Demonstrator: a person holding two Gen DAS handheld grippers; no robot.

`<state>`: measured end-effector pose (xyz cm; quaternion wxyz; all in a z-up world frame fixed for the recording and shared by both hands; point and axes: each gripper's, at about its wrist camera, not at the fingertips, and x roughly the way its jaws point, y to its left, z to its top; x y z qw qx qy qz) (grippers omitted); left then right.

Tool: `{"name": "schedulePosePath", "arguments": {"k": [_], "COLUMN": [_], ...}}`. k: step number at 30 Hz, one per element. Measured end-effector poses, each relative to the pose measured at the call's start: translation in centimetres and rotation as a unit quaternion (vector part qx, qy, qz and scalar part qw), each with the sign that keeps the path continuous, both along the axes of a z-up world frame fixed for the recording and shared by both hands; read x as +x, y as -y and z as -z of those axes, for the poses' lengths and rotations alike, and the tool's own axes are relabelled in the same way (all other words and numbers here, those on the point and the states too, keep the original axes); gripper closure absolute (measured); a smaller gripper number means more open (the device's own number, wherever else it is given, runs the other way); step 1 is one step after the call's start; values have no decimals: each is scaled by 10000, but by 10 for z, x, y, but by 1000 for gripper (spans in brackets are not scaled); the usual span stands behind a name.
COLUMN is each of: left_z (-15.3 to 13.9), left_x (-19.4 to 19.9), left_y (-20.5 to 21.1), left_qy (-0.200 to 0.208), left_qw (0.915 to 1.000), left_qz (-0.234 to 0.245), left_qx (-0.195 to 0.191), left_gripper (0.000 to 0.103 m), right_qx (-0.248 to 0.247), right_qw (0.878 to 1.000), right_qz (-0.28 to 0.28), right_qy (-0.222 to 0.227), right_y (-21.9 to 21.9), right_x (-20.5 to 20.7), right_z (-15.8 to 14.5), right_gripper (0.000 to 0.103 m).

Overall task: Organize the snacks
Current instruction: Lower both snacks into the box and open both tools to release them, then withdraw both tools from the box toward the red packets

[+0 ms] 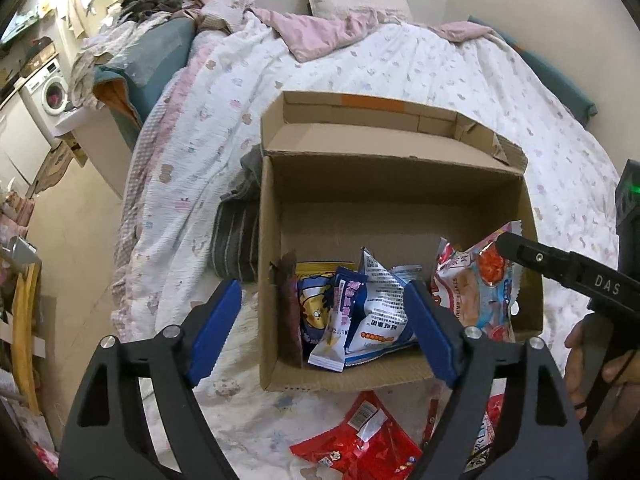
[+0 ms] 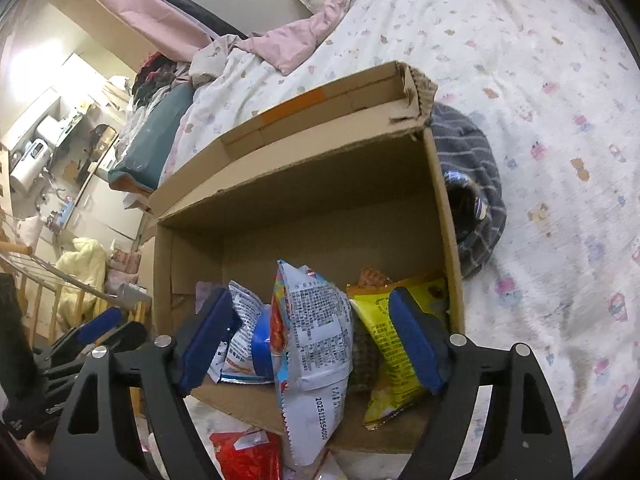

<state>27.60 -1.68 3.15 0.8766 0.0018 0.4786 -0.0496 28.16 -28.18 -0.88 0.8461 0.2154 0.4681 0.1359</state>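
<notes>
An open cardboard box [image 1: 392, 200] lies on the bed and holds several snack packets. My left gripper [image 1: 324, 328] is open and empty over the box's near edge, above blue and white packets [image 1: 376, 312]. My right gripper [image 2: 312, 332] is open, its jaws either side of a white and red shrimp-flake bag [image 2: 312, 332] that leans over the box's [image 2: 280, 184] near wall; the pads do not touch it. The same bag [image 1: 476, 288] shows in the left wrist view below the right gripper's black finger [image 1: 532, 256]. A yellow packet [image 2: 392, 344] lies in the box.
A red snack packet [image 1: 360, 440] lies on the bedsheet in front of the box, also in the right wrist view [image 2: 248, 456]. A dark striped cloth [image 2: 472, 184] sits against the box's side. Pink quilt and pillow [image 1: 352, 4] lie at the bed's head. Floor clutter lies left.
</notes>
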Motion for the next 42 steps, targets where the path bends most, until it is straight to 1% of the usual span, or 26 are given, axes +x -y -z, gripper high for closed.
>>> {"name": "schedulePosePath", "arguments": {"k": [3,5,7,9,11,14,15,17,19,21,25,28,31,34,36,38,42], "left_z": [-6,-11,-15,-17,-17,-16,-16,-19,-20,-18,-11,-9,-7,-4,-1,1,5], "left_x": [-10,-18,-27,-37,-46,-56,-59,-68,-72,-76,-84,-93,-103,-111,-113,-116,-119], "left_y": [-8,-13,-15,-16,-18,-22,-23,-24,-24,-23,-22,-19,-12,-8,-10,-12,-9], "left_qy": [18,60,126,182,216,196,256,525,581,564,456,525,567,502,431,393,387], "left_qw": [9999,9997,9996,9996,9996,9995,9993,9983,9981,9982,9988,9985,9983,9984,9988,9992,9990], "left_qz": [-123,-141,-40,23,9,-100,-147,-208,-222,-201,-184,-147,15,73,62,25,30], "left_qx": [-119,-181,-233,-203,-202,-222,-213,-114,-46,-65,-79,-63,100,241,205,68,225], "left_gripper": [22,20,16,15,15,15,15,15,15,15,15,15,15,15,15,15,15], "right_qx": [-89,-178,-158,-21,131,122,94,54,-43,-131,-183,-223,-226,-265,-328,-373,-468], "right_qw": [9999,9994,9990,9988,9988,9990,9991,9990,9987,9982,9980,9979,9981,9981,9982,9983,9985], "right_qz": [-20,-44,-66,-59,-31,19,21,8,-20,-81,-86,-56,-19,37,77,106,141], "right_qy": [130,306,417,490,467,425,422,444,500,578,599,605,580,550,491,436,260], "right_y": [-1,-3,-2,-1,1,1,1,1,-1,-1,2,7,12,20,26,31,42], "right_x": [-6,-12,-17,-24,-30,-37,-41,-48,-55,-65,-84,-98,-112,-125,-131,-137,-144], "right_z": [-8,-15,-21,-25,-25,-26,-27,-30,-33,-35,-37,-39,-37,-33,-30,-26,-17], "right_gripper": [20,20,20,20,20,20,20,19,19,19,19,19,19,19,19,19,19]}}
